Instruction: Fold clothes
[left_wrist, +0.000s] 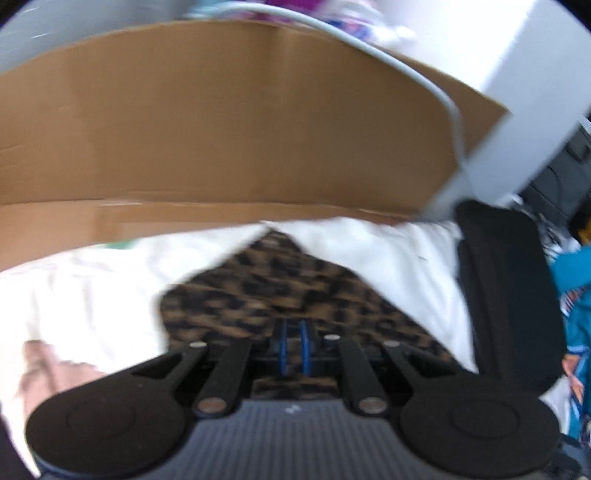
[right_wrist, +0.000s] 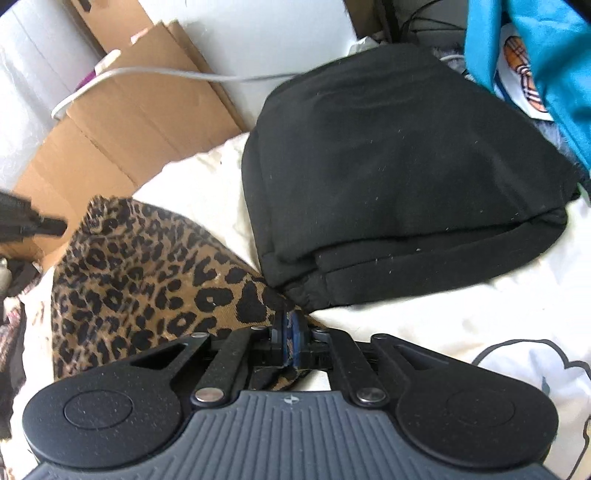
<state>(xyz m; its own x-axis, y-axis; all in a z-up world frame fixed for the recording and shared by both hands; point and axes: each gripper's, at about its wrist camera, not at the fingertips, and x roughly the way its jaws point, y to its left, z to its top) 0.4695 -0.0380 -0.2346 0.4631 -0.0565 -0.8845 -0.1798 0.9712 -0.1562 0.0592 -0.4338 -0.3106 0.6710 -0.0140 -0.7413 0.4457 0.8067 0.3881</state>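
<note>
Leopard-print garment (right_wrist: 147, 273) lies on a white sheet (right_wrist: 424, 314), fanning from center out to 9 o'clock in the right wrist view. Right claw (right_wrist: 291, 332) is clamped down on one corner of it, blue pads nearly together, fabric bunched between them and trailing under the claw body. Far corner of the garment, at 10 o'clock, meets the tip of the left claw (right_wrist: 48, 225), which enters from 9 o'clock.

Left wrist view is motion-blurred. Left claw (left_wrist: 293, 347) has its blue pads close together with the leopard-print garment (left_wrist: 280, 288) running right up between them; looks pinched on the fabric, and the cloth pulls into a peak toward 12 o'clock.

Folded black garment (right_wrist: 399, 177) sits touching the leopard one, from center up to 1 o'clock in the right view; in the left view it's at 3 o'clock (left_wrist: 506, 295).

Flattened cardboard (left_wrist: 229, 122) fills the upper half of the left view, at 10–11 o'clock in the right view (right_wrist: 129, 122). Grey cable (right_wrist: 166, 72) lies across it.

Teal garment (right_wrist: 524, 48) with a printed patch is at 1–2 o'clock in the right view. A hand (left_wrist: 40, 373) shows at 8 o'clock in the left view.
</note>
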